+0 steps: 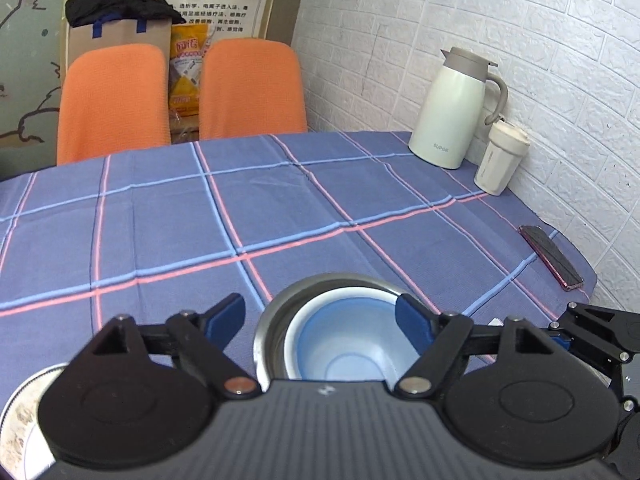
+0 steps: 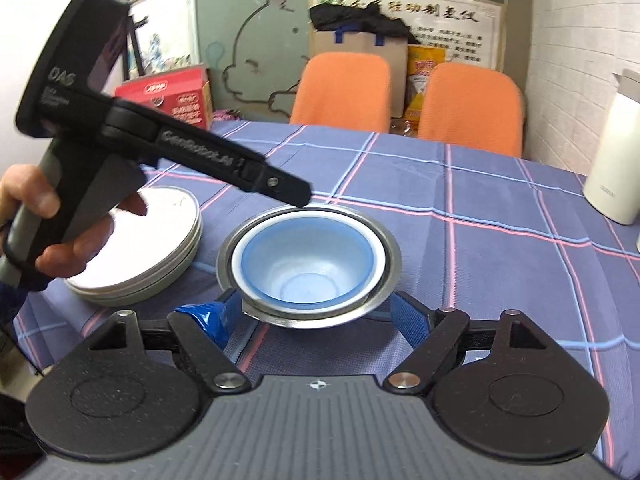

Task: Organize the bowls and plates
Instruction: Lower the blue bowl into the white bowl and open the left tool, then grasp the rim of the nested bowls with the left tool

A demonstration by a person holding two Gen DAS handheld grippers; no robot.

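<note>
While a stack of round white plates (image 2: pixel 160 248) rests at the left on the blue plaid tablecloth (image 2: pixel 480 248), a blue plastic bowl (image 2: pixel 306 268) sits nested inside a white bowl and a steel bowl (image 2: pixel 390 264) just beside it. Both grippers stand wide and empty: the left gripper (image 1: pixel 320 316) directly above the bowls, the right gripper (image 2: pixel 318 312) straddling their near rim, seemingly nearer. Only the left wrist view shows a dark phone (image 1: pixel 552 258) at the far right.
</note>
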